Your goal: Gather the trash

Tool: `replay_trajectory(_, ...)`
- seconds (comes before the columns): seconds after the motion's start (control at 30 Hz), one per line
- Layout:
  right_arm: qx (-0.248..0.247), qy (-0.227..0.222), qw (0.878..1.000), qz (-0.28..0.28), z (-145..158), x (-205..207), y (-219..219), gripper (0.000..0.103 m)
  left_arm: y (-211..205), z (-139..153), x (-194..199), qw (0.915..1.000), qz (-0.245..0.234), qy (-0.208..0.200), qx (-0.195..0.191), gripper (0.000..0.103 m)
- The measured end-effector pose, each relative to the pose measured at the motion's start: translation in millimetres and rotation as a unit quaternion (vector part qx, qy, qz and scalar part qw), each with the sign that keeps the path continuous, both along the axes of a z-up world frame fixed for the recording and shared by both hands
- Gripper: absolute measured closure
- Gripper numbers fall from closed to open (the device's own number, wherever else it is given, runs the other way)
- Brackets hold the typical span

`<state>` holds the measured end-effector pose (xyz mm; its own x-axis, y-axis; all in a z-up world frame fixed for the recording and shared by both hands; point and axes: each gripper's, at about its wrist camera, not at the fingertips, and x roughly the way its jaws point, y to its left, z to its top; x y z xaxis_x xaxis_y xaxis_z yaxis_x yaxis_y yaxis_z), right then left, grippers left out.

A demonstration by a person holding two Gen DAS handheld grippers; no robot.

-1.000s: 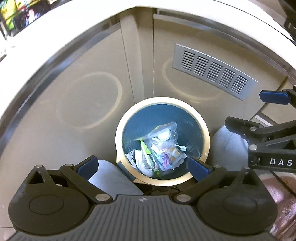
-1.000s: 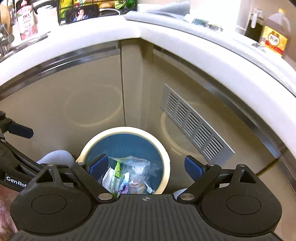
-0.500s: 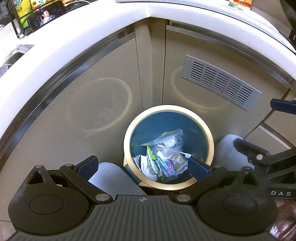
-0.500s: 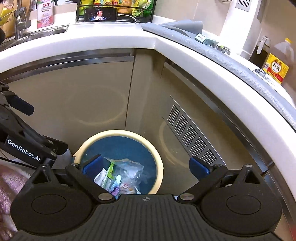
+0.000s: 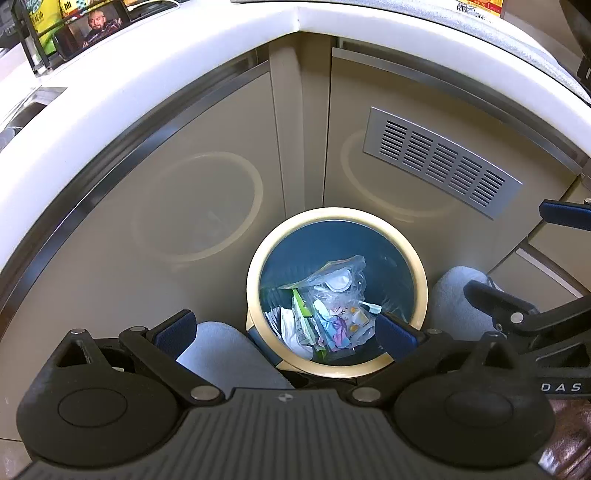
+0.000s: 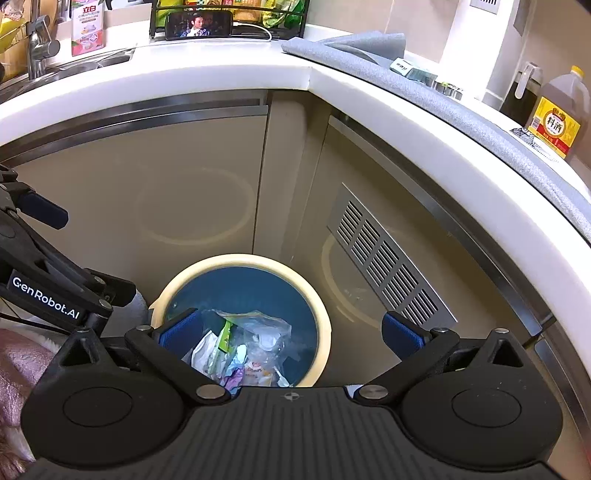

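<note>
a white kitchen counter [image 6: 221, 79] wraps the corner above beige cabinet doors [image 5: 207, 206], one of them carrying a grey vent grille [image 5: 439, 162]. on the floor in that corner stands the trash bin [image 5: 255, 273], cream-rimmed with a blue liner, and the trash [image 5: 328, 306] lies inside it: a clear plastic bag, white paper, a green wrapper and small colourful scraps. two pale slippered feet [image 5: 229, 350] stand close on either side of the bin. the left gripper [image 5: 284, 328] hangs over the near rim with its jaws wide and nothing between the pads; the right gripper [image 6: 291, 328] hovers above the bin's right half, jaws also wide and empty, having just been opening further. what could go wrong from here, as i judge it: the bag is thin and crumpled, so a pinch on a loose fold could tear it or spill the scraps, and a descent off centre could knock the light bin against the cabinet or tip it. against the earlier frames, both views now take in more of the countertop, the phone [image 6: 199, 24] on the rack shows more fully, the bin sits lower in each picture, and the trash lies unchanged.
</note>
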<state>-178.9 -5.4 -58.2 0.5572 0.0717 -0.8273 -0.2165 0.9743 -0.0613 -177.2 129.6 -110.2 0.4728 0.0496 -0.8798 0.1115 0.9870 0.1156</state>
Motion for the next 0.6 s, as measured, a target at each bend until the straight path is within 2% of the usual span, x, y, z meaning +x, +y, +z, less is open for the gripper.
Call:
replay_trajectory(0.4,0.004,0.018,1.000,0.000,-5.3,2.7,1.0,0.000,0.7,-1.2,-0.3,1.0000,0.002,0.001,0.003,0.000)
replay_trajectory(0.6,0.016,0.049,0.999,-0.002,-13.9,7.1,-0.2,0.000,1.0,-2.6,1.3,1.0000,0.003,0.005,0.003,0.000)
